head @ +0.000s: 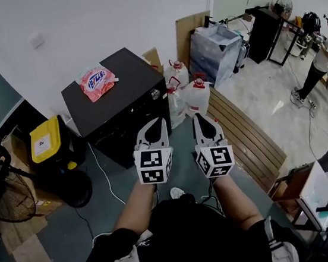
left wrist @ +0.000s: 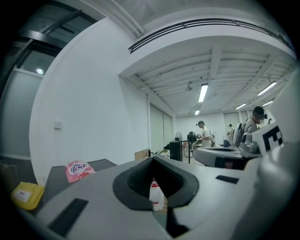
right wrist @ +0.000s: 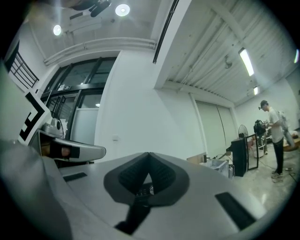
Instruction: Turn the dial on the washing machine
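The black box-shaped washing machine [head: 112, 98] stands against the white wall, its small silver dial [head: 155, 93] on the front too tiny to read. Near it, the left gripper [head: 156, 122] and right gripper [head: 197, 117] hover, jaws pressed together on nothing; white plastic bottles [head: 195, 96] overlap one another beside the machine

Both my arms out front, left forearm [head: 133, 208] and right forearm [head: 234, 199] bare, roughly parallel. Left gripper [head: 160, 122] and right gripper [head: 196, 118] side by side, near each other, not touching, pointing ahead about level. My left jaws: tips together, nothing clamped. Right jaws: same, tips together, empty.
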Demonstrator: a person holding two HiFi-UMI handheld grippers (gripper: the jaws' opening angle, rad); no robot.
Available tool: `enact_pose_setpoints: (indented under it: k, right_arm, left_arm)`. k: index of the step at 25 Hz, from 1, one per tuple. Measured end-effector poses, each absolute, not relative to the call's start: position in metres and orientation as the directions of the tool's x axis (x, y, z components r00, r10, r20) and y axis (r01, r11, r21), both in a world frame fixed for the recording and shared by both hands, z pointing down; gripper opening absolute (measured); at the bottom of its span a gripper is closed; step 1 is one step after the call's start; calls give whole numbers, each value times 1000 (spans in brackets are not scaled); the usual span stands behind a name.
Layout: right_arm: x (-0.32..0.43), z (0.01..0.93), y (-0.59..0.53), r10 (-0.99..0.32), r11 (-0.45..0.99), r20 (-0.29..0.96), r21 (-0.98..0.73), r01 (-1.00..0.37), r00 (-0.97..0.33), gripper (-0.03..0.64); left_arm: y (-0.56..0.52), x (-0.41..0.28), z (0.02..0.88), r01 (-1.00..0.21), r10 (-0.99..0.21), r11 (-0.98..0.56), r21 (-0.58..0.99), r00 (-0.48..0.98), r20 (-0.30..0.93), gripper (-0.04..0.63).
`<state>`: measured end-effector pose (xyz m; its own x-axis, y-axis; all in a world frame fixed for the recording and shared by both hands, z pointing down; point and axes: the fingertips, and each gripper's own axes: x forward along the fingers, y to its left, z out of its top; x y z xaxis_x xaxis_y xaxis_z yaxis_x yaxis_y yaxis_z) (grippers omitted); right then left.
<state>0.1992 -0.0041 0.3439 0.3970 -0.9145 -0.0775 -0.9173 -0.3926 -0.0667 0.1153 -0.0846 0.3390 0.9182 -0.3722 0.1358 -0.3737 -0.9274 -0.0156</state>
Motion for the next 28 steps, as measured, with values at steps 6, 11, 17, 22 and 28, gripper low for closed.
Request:
enact_pose_setpoints:
  k: [6, 11, 17, 22, 28]
  right_arm:
    - [239, 343, -38, -933, -350, -66, -50, -935, 353, 2]
    - [260, 342, -75, -955, -288, -61, -52, -956, 291, 2]
    - [275, 343, -122, -977, -205, -56, -39, -978, 207, 2]
    - [282, 349, -143, -988, -148, -41, -39, -988, 150, 2]
    - [278, 360, -166, -999, -29, -16, 28, -999, 29, 2]
  left_arm:
    - [-114, 156, 336, -401, -399, -916, -8, 908, 128, 9]
    - [-144, 175, 337, -452, -448, -892, 1, 884, 133, 9]
    - [-183, 182, 349, -531, -522, -847, 25, 839, 154, 9]
    - [-196, 172, 359, -594, -579, -804, 38, 795, 178, 9]
    - [-204, 141, 373, -702, -680, -709, 65, 706, 198, 9]
